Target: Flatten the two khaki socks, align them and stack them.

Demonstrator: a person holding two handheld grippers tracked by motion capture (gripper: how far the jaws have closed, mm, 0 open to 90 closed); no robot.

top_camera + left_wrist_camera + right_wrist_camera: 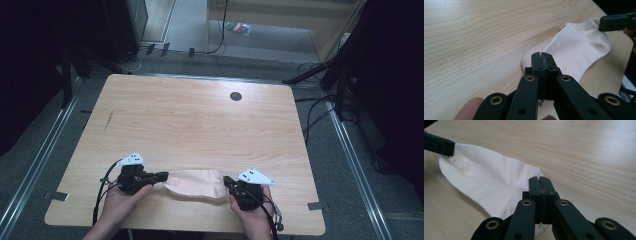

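Note:
A pale cream sock (197,184) lies stretched along the near edge of the wooden table (200,115). My left gripper (164,176) is shut on the sock's left end, and my right gripper (227,180) is shut on its right end. In the left gripper view the jaws (541,56) are pressed together over the sock (576,50), with the right gripper (616,22) at the far end. In the right gripper view the jaws (540,180) pinch the sock (486,180), and fabric shows beneath them. The left gripper (439,145) holds the far tip.
A small black round disc (235,96) sits near the table's far edge, and a dark streak (108,120) marks the left side. Cables (315,107) and dark stands lie on the floor to the right. A wooden bench (280,20) stands beyond the table.

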